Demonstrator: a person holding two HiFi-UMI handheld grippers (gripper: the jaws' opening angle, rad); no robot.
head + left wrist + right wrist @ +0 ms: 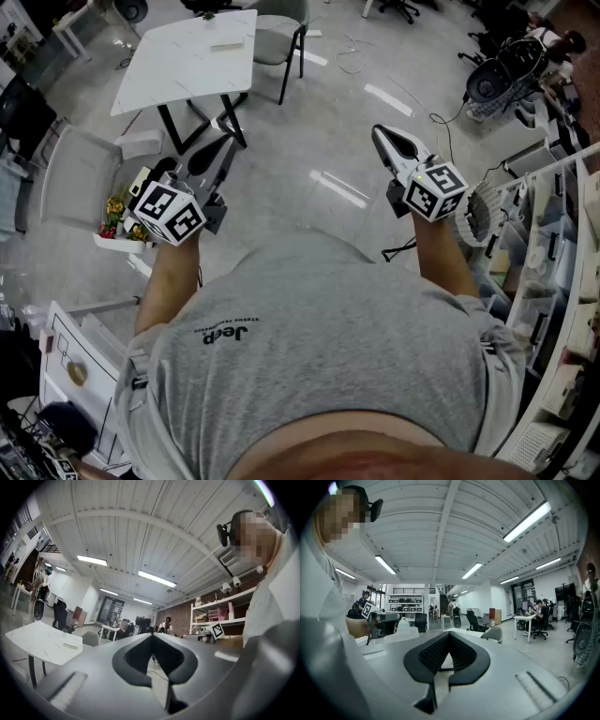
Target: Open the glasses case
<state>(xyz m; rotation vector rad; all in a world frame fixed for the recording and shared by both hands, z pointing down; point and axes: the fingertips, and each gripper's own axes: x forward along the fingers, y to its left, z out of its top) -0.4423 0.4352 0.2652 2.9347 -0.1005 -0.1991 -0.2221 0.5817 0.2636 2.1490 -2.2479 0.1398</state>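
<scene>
A white table (pixel 169 75) stands on the floor ahead of me. On it lies a small pale flat object (pixel 226 44), too small to identify. The same object (pixel 71 645) shows on the table in the left gripper view. My left gripper (pixel 223 148) is held in the air short of the table, with its jaws shut and nothing between them (pixel 151 634). My right gripper (pixel 377 131) hangs further right over bare floor, also shut and empty (pixel 450 633). Both point roughly level, away from my body.
A grey chair (pixel 279 37) stands behind the table and another chair (pixel 80 178) sits at the left. Shelving (pixel 562 244) runs along the right side. Office chairs (pixel 497 80) and cables (pixel 441 122) lie at the far right. People sit at desks (pixel 123 627) in the distance.
</scene>
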